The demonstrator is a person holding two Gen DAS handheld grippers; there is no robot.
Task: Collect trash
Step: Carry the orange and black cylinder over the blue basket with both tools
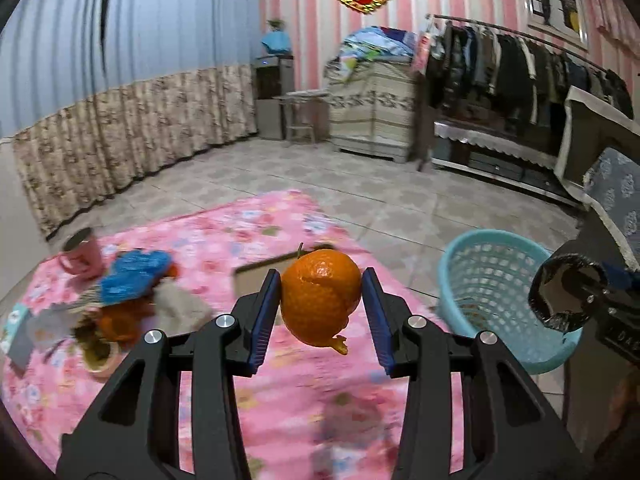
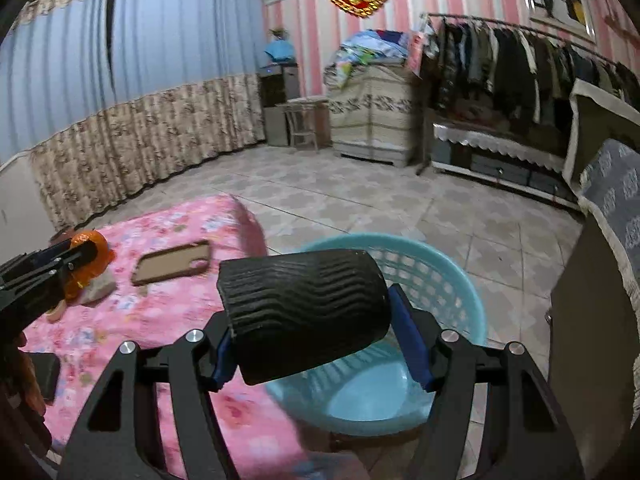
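Risk: the hollow orange mandarin peel [image 1: 320, 298] is thin and could crush or slip from the left gripper [image 1: 322, 312], falling on the pink floral cloth [image 1: 280, 380] short of the light-blue perforated plastic basket [image 1: 472, 280]. Left gripper is clamped on the peel, raised over the cloth. Right gripper [image 2: 316, 328] pinches a black ribbed crumpled roll [image 2: 304, 312] above the basket rim; an early release may miss.

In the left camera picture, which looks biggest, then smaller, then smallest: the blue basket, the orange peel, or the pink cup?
1. Blue basket
2. Orange peel, though it sits close to the camera in the left gripper, which may inflate it
3. Pink cup
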